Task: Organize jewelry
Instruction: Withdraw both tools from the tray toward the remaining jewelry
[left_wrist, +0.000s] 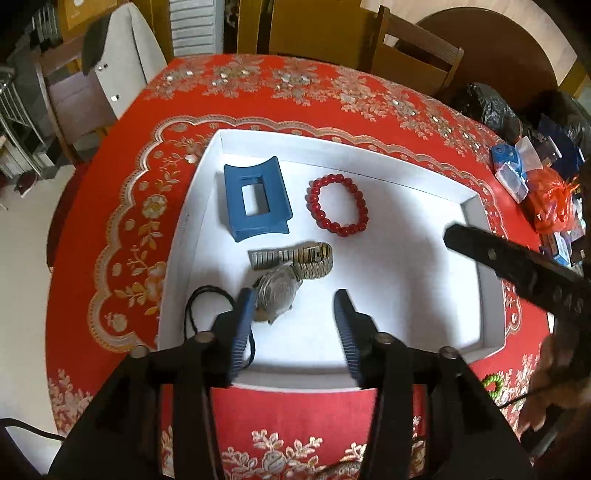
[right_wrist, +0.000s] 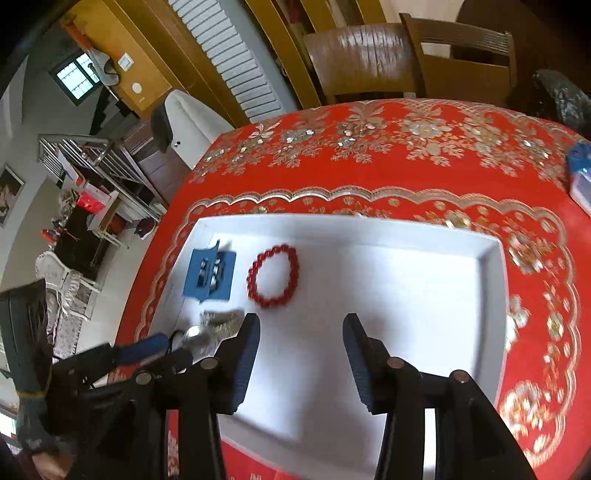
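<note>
While both tools are held over the white tray (left_wrist: 369, 155), nothing is gripped by either. The left gripper (left_wrist: 295, 314) is seen spread apart above the tray's near edge, its left finger beside the wristwatch (left_wrist: 280, 291), whose metal band (left_wrist: 295, 256) is curled behind the case. A black cord (left_wrist: 207, 299) is looped at the tray's near left corner. Farther back, a blue stand (left_wrist: 255, 199) and a red bead bracelet (left_wrist: 338, 205) are laid side by side, apart from each other. The right gripper (right_wrist: 301, 332) is also held wide, empty, above bare tray floor, with the bracelet beyond its left finger. The tray is set on a worktop covered by a red floral cloth (left_wrist: 258, 92). Assorted bags (left_wrist: 532, 177) are piled at the worktop's right edge.
</note>
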